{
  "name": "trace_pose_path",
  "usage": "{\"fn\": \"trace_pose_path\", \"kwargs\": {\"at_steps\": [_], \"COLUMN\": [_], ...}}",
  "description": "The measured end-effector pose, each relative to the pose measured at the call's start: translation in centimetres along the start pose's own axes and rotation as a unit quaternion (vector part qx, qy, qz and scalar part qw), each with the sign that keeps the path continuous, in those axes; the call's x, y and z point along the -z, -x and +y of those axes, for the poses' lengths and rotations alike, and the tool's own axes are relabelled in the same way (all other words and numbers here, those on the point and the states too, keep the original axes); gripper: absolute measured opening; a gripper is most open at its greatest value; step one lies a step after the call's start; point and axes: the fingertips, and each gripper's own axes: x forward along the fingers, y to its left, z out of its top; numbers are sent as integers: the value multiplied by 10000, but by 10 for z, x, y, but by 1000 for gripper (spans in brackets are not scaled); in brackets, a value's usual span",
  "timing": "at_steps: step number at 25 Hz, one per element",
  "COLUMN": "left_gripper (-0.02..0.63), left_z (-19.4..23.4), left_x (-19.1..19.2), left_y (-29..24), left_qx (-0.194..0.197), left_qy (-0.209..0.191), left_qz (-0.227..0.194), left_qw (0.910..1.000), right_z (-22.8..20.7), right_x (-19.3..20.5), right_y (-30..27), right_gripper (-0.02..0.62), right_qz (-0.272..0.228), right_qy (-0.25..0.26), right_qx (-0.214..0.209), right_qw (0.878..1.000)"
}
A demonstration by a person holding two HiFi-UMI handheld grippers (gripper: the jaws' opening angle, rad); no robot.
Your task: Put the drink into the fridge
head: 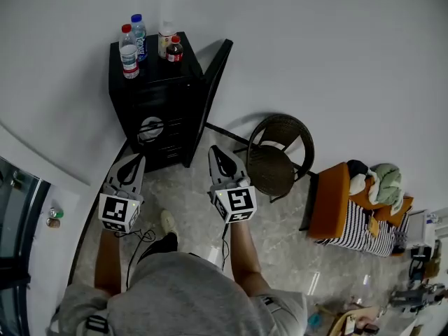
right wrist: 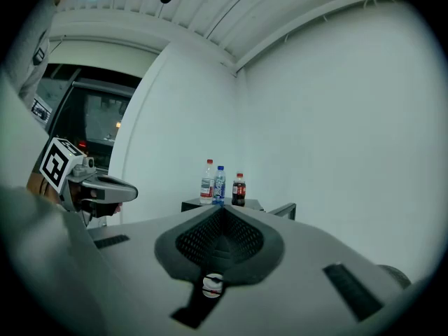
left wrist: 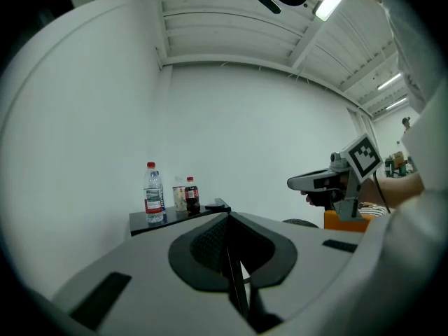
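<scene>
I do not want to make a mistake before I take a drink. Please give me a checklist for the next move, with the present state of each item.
1. Fridge door open: ok, it stands swung out from the fridge.
2. Drinks upright on the fridge top: ok, all four, the cola bottle included.
3. Left tongs free: ok, shut on nothing.
4. Right tongs free: ok, shut on nothing.
5. Tongs opened for a grasp: not ok, both are shut.
6. Free room inside the fridge: cannot tell, its inside is not shown.
</scene>
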Motion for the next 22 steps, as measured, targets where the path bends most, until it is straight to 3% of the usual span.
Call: {"fn": "trace_pose_path", "kwargs": {"at_steps": [13,22], "left_gripper": [2,2], "left_z": [98,134], "left_x": [3,3], "left_y": [-80,-110], "left_qx": [-155,-478], "left_qy": [-17,-7], "left_qz": [-27,26], "left_qw": [9999,9989], "right_z": [-24,-36], "right_x": [-22,-42], "right_y": [-129,-184], "right_gripper": [26,26], "right_qz": [-393,-613], "right_qy": [-72,-343], "right_qx": [-154,-612], "right_qw": [9991,9957]}}
